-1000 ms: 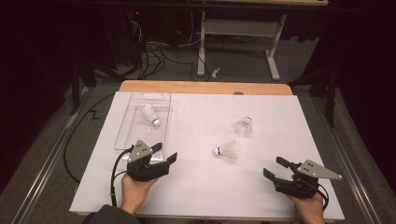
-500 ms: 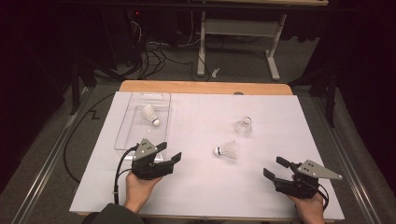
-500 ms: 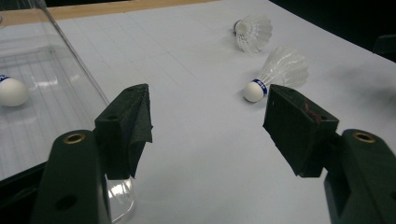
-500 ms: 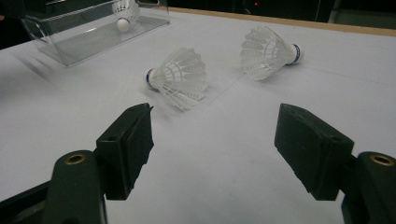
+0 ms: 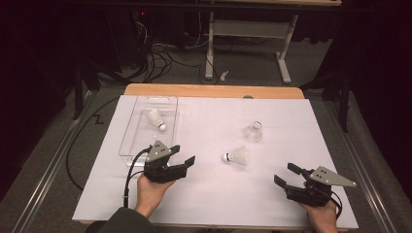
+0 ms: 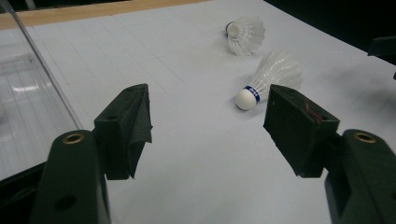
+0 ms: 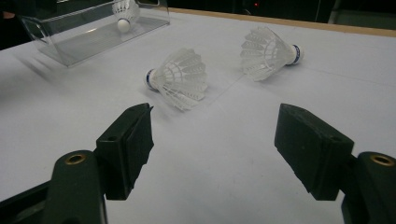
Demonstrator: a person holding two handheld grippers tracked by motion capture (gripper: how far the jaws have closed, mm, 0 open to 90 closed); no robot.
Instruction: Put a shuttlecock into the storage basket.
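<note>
So the nearer shuttlecock [image 5: 236,156] is lying on its side roughly mid-table, white cork nose with a blue band pointing toward the person's left, feathers fanning out the other way. In the left gripper view it sits [image 6: 268,78] just ahead of the jaws, a bit toward the right-hand jaw, not touched by anything. The second shuttlecock [image 5: 253,131] is a little farther back and slightly right, also tipped over on its side, near the first one but not touching it.

The left gripper [image 5: 182,160] is held just above the white sheet, aimed at the nearer shuttlecock, jaws spread wide with nothing between them. It's right next to the near corner of the clear plastic tray [image 5: 127,145], which sits toward the back-left of the sheet. There's a third shuttlecock [image 5: 156,119] lying inside that tray, cork end toward the near side.

The right gripper [image 5: 287,174] is down at the near-right corner, well apart from both loose shuttlecocks, jaws also wide apart and empty. From its camera you get both birdies ahead and the tray off in the far left.

All of it sits on a white sheet covering the wooden table [image 5: 214,91].
</note>
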